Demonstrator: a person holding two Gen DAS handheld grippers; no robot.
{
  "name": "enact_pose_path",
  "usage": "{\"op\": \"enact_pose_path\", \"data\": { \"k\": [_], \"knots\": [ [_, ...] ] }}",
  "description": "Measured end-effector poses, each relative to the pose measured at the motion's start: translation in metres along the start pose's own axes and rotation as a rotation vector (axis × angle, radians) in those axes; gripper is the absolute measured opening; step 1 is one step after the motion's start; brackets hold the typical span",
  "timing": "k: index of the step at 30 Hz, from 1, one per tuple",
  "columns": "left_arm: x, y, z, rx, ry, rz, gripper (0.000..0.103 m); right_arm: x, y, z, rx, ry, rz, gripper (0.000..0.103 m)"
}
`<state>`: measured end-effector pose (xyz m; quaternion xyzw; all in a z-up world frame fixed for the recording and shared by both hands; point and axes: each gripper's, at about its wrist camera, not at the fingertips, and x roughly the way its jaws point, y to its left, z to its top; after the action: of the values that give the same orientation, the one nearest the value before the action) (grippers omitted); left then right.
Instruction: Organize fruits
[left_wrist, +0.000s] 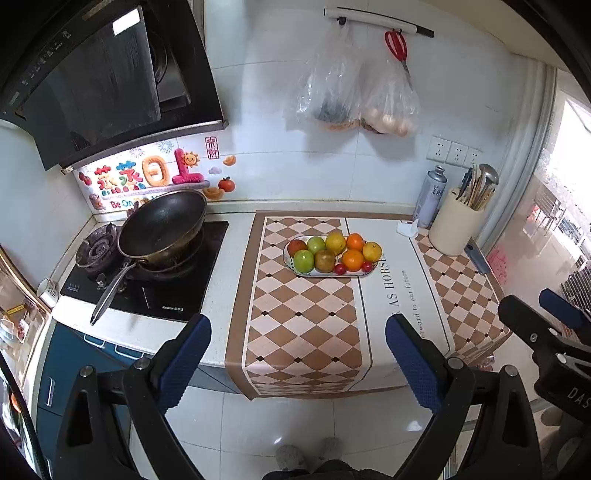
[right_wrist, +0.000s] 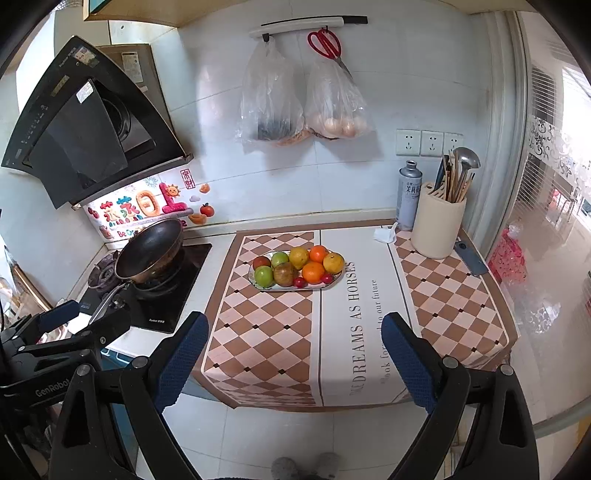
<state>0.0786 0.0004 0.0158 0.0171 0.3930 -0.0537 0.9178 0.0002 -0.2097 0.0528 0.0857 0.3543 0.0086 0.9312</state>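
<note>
Home kitchen, hob (left_wrist: 147, 280), wok (left_wrist: 162, 229), range hood (left_wrist: 103, 81)

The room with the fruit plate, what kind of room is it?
It looks like a home kitchen. A black wok sits on a gas stove under a range hood, and a holder of cooking utensils stands on the counter by the plate of fruit.

The white counter (right_wrist: 221, 258) is carrying a checked mat (right_wrist: 258, 332) with the fruit plate (right_wrist: 258, 286) sitting on its far part, a stove (right_wrist: 166, 295) lying at the left, and a spray can (right_wrist: 408, 195) and utensil holder (right_wrist: 437, 229) standing far right.
</note>
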Motion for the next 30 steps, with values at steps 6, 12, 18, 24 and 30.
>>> {"op": "enact_pose_path", "data": {
  "k": [6, 12, 18, 24, 30],
  "knots": [
    [0.002, -0.005, 0.003, 0.004, -0.006, 0.004, 0.097, 0.005, -0.006, 0.001, 0.011, 0.008, -0.008, 0.097],
    [0.013, -0.008, 0.01, 0.002, -0.007, 0.019, 0.097, 0.024, -0.014, 0.007, 0.025, 0.019, -0.028, 0.098],
    [0.038, -0.009, 0.025, 0.001, 0.009, 0.032, 0.097, 0.057, -0.025, 0.019, 0.044, 0.042, -0.041, 0.098],
    [0.068, -0.013, 0.038, 0.01, 0.035, 0.052, 0.097, 0.096, -0.028, 0.034, 0.037, 0.061, -0.07, 0.098],
    [0.1, -0.015, 0.05, 0.02, 0.061, 0.062, 0.097, 0.132, -0.03, 0.05, 0.035, 0.084, -0.087, 0.098]
  ]
}}
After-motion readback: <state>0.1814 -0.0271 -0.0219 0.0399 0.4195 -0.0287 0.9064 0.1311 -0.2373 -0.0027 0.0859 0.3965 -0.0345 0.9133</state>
